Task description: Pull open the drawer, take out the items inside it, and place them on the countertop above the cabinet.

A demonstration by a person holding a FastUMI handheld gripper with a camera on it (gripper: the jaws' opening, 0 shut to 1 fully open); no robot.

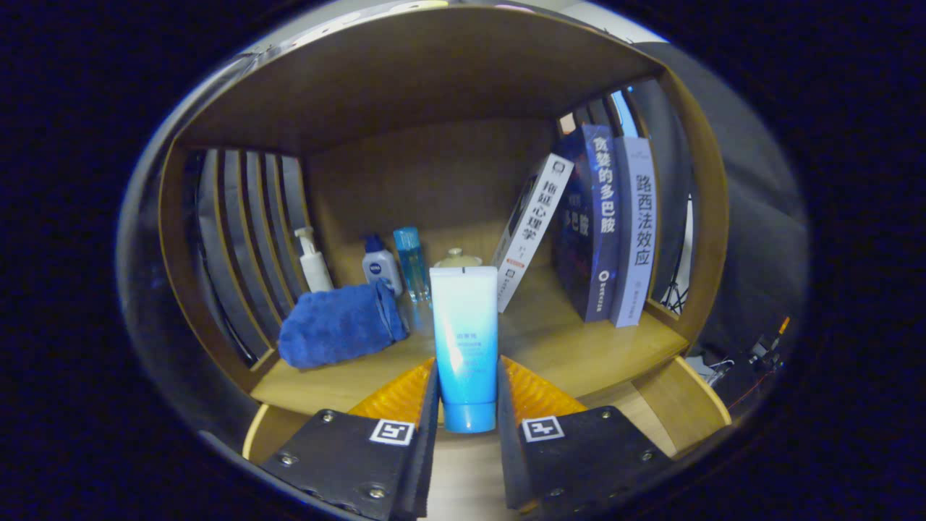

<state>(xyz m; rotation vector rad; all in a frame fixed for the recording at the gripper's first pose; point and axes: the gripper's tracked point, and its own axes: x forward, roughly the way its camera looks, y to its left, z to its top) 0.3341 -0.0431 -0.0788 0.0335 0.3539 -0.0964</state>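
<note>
Gripper (467, 405) clamps blue tube (464, 340) before shelf (579, 347).

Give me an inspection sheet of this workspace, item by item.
Surface: wooden countertop, walled by a slatted shelf frame.
Job's things: blue-and-white tube upright, cap down, between the fingers.
Clutter: blue towel, pump bottle, small white bottle, clear blue bottle, cream lid behind the tube, three books, one leaning.
Gripper: shut on the tube.
Cables: thin wires beyond the shelf's right side.
Surroundings: dark booth cloth.
</note>
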